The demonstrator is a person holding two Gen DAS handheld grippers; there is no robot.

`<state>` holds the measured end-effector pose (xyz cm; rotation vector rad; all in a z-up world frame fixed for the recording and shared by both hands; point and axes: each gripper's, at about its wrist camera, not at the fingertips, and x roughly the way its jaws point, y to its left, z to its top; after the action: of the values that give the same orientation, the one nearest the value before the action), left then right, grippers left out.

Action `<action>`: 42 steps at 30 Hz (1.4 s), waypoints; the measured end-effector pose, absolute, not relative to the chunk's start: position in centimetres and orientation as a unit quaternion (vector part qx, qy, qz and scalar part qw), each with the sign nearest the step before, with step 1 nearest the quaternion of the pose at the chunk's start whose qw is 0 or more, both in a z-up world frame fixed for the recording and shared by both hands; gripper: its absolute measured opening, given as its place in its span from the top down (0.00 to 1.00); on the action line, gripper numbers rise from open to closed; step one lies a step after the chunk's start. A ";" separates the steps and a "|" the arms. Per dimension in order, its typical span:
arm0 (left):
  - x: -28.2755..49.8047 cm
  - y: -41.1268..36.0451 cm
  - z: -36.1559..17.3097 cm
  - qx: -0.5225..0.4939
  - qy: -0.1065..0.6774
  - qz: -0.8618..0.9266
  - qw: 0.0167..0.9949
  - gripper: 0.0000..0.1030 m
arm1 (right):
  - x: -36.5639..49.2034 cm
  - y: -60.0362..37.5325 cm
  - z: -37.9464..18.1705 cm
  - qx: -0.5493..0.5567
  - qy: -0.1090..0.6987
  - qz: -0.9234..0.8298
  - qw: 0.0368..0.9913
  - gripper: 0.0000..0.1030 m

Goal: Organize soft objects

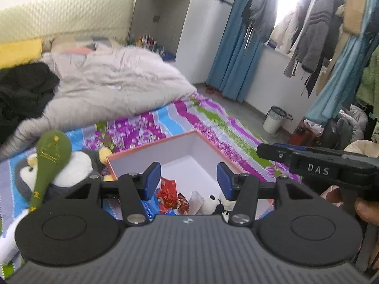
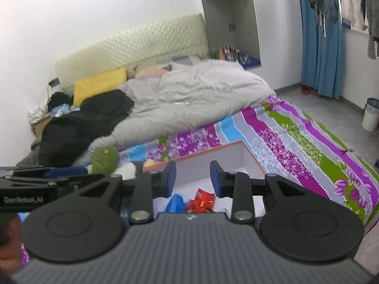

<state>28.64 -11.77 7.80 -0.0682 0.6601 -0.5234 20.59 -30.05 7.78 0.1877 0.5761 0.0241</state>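
Now, tongs: my left tongs (image 1: 188, 181) and right tongs (image 2: 193, 178) both apart, empty.
Box (image 1: 189, 149): soft toys gathered inside for tidiness.
Penguin (image 1: 71, 168): outside, awaiting pickup.

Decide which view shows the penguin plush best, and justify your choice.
The left wrist view: the penguin plush shows its white belly and grey body beside the box. The right wrist view catches only a white and yellow sliver.

Left gripper (image 1: 188, 179): pitched downward, blue pads apart, nothing between them.
Right gripper (image 2: 193, 178): pitched downward, pads parted by a narrower gap, nothing gripped.
Relative position: the two grippers were side by side, near each other.
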 end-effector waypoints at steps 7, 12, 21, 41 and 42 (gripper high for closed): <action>22.4 -10.6 9.6 -0.031 0.290 -0.261 0.920 0.43 | 15.0 -28.6 9.2 0.092 0.255 0.009 0.963 0.66; 18.2 -9.6 9.7 -0.027 0.274 -0.245 0.930 0.43 | 11.7 -27.9 8.9 0.090 0.249 0.008 0.964 0.66; 14.2 -7.9 7.9 -0.063 0.282 -0.232 0.929 0.43 | 7.8 -26.7 6.4 0.086 0.254 0.008 0.963 0.66; 11.1 -6.8 1.9 -0.048 0.323 -0.203 0.923 0.43 | 4.2 -24.6 1.7 0.071 0.287 -0.013 0.955 0.66; 11.0 -6.9 1.7 -0.048 0.325 -0.202 0.923 0.43 | 4.1 -24.6 1.6 0.070 0.287 -0.013 0.955 0.66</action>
<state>11.01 -6.87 1.74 -0.0991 0.6682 -0.4139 4.13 -24.56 1.64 0.1426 0.5817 -0.0268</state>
